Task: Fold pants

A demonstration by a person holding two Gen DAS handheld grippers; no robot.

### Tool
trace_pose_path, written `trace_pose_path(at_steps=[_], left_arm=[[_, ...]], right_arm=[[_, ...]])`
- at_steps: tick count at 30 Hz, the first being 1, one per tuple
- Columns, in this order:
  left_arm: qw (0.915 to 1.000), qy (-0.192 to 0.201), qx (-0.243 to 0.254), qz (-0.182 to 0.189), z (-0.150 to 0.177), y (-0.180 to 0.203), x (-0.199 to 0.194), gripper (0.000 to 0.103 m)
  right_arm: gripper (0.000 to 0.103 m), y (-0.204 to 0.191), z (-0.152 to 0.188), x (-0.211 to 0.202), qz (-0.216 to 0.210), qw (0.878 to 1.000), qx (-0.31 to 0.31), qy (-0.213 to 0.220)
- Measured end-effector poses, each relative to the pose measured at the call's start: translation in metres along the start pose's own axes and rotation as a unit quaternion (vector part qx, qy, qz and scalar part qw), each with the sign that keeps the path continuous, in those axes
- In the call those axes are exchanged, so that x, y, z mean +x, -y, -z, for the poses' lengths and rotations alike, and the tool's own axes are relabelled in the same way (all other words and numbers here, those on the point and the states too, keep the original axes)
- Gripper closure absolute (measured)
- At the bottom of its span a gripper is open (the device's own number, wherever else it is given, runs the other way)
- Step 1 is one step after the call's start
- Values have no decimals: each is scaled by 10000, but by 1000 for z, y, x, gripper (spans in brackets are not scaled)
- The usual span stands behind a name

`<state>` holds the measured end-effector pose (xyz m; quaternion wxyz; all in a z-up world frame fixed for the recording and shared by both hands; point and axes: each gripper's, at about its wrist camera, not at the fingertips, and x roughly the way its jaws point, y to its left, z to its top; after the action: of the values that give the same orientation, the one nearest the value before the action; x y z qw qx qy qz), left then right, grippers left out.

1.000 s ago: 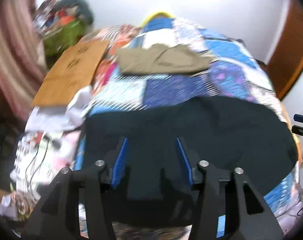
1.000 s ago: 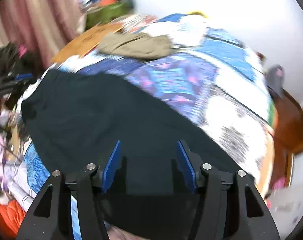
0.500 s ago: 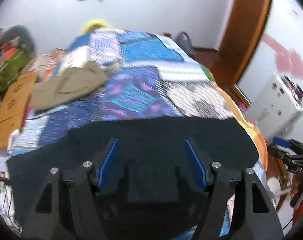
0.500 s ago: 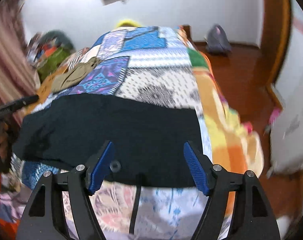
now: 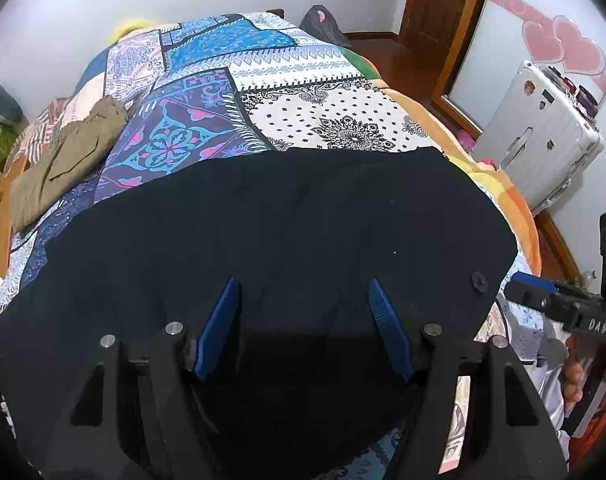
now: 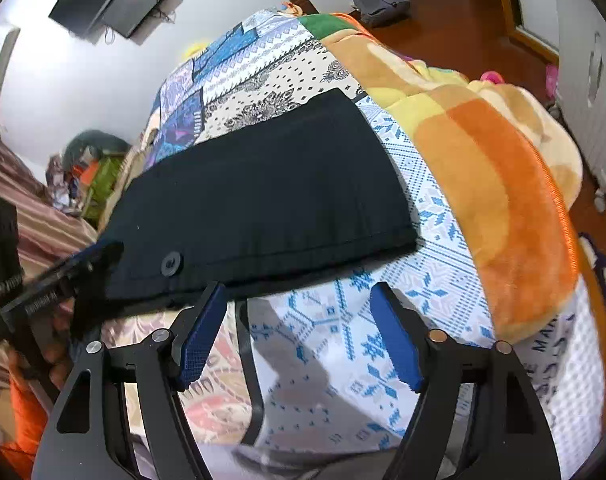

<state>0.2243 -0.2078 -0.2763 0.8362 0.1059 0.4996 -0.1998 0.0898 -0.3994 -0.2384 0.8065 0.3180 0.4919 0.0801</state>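
Both grippers I'm running stand with jaws apart and nothing pinched. My left gripper (image 5: 303,312) hangs over the black pants (image 5: 263,220), which lie flat across the lower middle of the patchwork bedspread (image 5: 263,60); its jaws hardly widened lately. My right gripper (image 6: 299,320) sits at the pants' buttoned edge, lower centre, jaws just widened, only bedding between them.

Matt black cloth pants (image 5: 287,216) – printed cotton-like quilt (image 5: 335,120), fleecy orange blanket (image 6: 499,200).
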Motion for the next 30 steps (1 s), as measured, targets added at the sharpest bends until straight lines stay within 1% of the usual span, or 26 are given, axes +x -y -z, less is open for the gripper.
trace_pose_path(at_steps=[4, 6, 9, 12, 13, 14, 15, 16, 17, 18, 19, 20, 26, 28, 30], left_arm=[[9999, 49, 62, -75, 2, 3, 2, 33], [9999, 70, 82, -109, 3, 5, 3, 30], [9999, 86, 74, -112, 3, 7, 4, 29], [9998, 114, 100, -134, 4, 8, 4, 28], [9998, 122, 107, -127, 4, 8, 5, 27], [9998, 126, 104, -111, 4, 8, 5, 27], [9998, 126, 100, -100, 4, 8, 4, 27], [9998, 123, 92, -82, 3, 7, 4, 27], [9999, 122, 86, -75, 3, 7, 4, 27], [9999, 124, 91, -73, 3, 7, 4, 27], [9998, 130, 105, -82, 4, 7, 3, 27], [9998, 135, 108, -90, 3, 8, 3, 28], [9998, 199, 73, 36, 5, 3, -4, 28], [9996, 285, 26, 53, 4, -2, -10, 28], [9991, 413, -21, 36, 5, -9, -19, 28]], right_arm=[[31, 2, -6, 5, -70, 9999, 111, 59], [31, 4, -7, 7, -179, 9995, 254, 94], [31, 7, -9, 8, -265, 9985, 412, 225], [35, 9, -11, 6, -316, 9971, 546, 422], [42, 10, -13, 5, -344, 9966, 586, 469], [53, 12, -14, 4, -360, 9958, 629, 558], [59, 12, -16, 4, -357, 9955, 632, 604], [69, 11, -17, 4, -355, 9955, 594, 654], [76, 9, -19, 4, -315, 9957, 542, 678], [80, 6, -20, 3, -228, 9962, 427, 719], [89, 2, -21, 3, -178, 9964, 335, 756], [94, -2, -22, 0, -146, 9962, 223, 825], [96, -32, -29, -18, 23, 9923, -398, 1173], [96, -44, -35, -24, -11, 9903, -535, 1280], [96, -59, -42, -32, -144, 9880, -658, 1390]])
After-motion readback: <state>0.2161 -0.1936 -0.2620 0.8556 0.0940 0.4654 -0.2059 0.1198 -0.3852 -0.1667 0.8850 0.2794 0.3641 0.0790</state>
